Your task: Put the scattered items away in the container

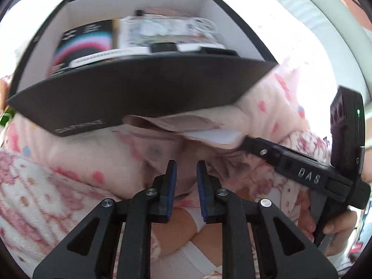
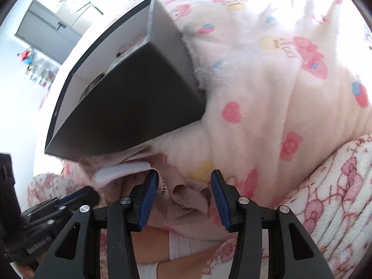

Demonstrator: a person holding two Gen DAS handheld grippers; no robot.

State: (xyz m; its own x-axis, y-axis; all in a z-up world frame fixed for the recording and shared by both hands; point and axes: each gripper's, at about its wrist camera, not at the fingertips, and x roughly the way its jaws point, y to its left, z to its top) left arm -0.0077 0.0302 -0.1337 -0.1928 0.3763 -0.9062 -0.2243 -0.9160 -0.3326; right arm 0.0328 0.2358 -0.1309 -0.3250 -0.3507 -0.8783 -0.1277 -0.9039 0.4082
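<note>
Down between the left gripper (image 1: pixel 186 165), its blue-padded jaws stand a narrow gap apart with nothing pinched; pale pink cloth shows through the gap beyond them. No earlier view tells more. Just ahead lies the pink garment (image 1: pixel 186 127), a thin, soft, crumpled fabric with a white lining strip, its long axis running across the left wrist view. One end is tucked against the near wall of the black box (image 1: pixel 139 93). The other end sits at the tip of the right gripper (image 1: pixel 246 143), which enters from the right.

From the right wrist view, the right gripper (image 2: pixel 183 186) is spread wide. Its left pad touches the garment's folds, while the other pad stands clear, so nothing is clamped.

That box is rigid card, matte black outside and white inside, open-topped. It already holds a dark printed packet (image 1: pixel 86 41), a clear plastic pack (image 1: pixel 167 32) and white and black flat pieces. It rests on a fluffy quilted blanket (image 2: pixel 267 93), cream with pink cartoon prints. A pink-and-white fleece (image 2: pixel 325 197) lies nearer. A grey cabinet (image 2: pixel 48 30) stands well apart.
</note>
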